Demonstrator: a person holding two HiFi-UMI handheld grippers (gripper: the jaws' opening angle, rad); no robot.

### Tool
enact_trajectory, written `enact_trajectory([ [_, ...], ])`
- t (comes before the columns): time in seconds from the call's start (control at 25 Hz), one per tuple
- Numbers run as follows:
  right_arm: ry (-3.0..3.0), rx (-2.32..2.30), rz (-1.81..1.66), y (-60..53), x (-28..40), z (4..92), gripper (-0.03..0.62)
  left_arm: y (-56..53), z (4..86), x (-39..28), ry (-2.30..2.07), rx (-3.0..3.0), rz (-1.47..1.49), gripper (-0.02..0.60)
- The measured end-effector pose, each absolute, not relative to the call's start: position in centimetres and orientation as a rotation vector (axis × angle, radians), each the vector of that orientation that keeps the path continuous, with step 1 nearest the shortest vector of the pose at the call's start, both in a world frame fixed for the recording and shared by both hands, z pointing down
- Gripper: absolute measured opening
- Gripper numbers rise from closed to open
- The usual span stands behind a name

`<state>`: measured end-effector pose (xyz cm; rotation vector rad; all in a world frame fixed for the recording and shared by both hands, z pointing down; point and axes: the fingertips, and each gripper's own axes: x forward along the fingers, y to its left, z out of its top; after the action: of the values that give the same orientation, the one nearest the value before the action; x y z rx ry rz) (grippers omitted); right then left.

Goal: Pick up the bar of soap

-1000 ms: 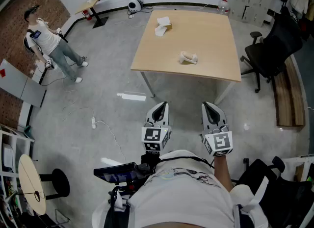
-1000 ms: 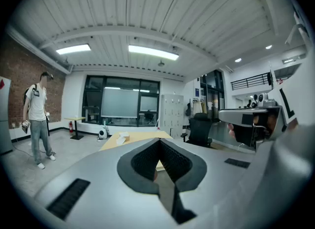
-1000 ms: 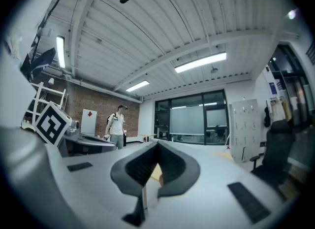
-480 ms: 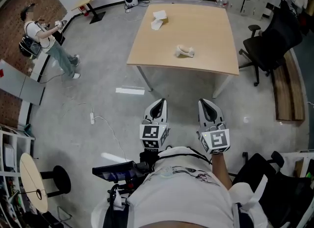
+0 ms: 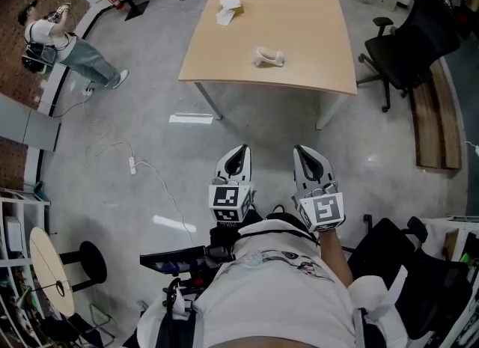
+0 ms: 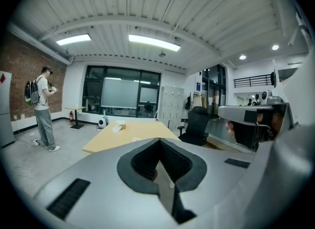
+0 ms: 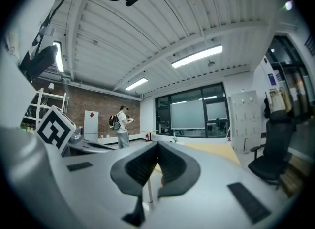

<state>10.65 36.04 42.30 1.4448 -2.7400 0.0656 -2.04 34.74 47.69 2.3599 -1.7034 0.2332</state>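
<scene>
The bar of soap [image 5: 268, 57], as far as such a small pale shape can be made out, lies near the middle of a light wooden table [image 5: 314, 32]. It rests alone on the tabletop, well apart from both grippers. Toward the table's far left corner sits a white and tan box-like item [image 5: 227, 10], too small to identify.

A black office chair [image 5: 408, 40] stands just beside the table's right edge, and a wooden bench [image 5: 434, 122] runs along the floor beyond it. On the grey floor in front of the table lie a flat white strip [image 5: 191, 119] and a white power strip [image 5: 132, 165] with its cord.

The person wearing the camera stands back from the table and holds both grippers close to the chest, side by side and pointing toward the table. The left gripper [image 5: 240, 150] has its jaws pressed together with nothing between them; its own view shows the dark pads meeting in a closed line [image 6: 160, 142]. The right gripper [image 5: 302, 150] is likewise fully closed and empty, its pads meeting in its own view [image 7: 157, 145].

At the far left of the room another person [image 5: 56, 40] with a backpack stands by a brick wall. A small round table [image 5: 46, 272] stands at the lower left.
</scene>
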Motion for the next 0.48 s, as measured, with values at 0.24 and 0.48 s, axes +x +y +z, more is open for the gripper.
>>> enact_trajectory([
  [0.24,-2.769,1.388,0.157,35.9,10.9,43.4,0.003,34.7,49.3,-0.7,-1.674,2.333,0.269,0.003],
  [0.48,-2.803,1.331,0.175,32.6,8.8,43.6,0.003,31.8,49.7,-1.3,-1.661,2.336,0.292,0.003],
])
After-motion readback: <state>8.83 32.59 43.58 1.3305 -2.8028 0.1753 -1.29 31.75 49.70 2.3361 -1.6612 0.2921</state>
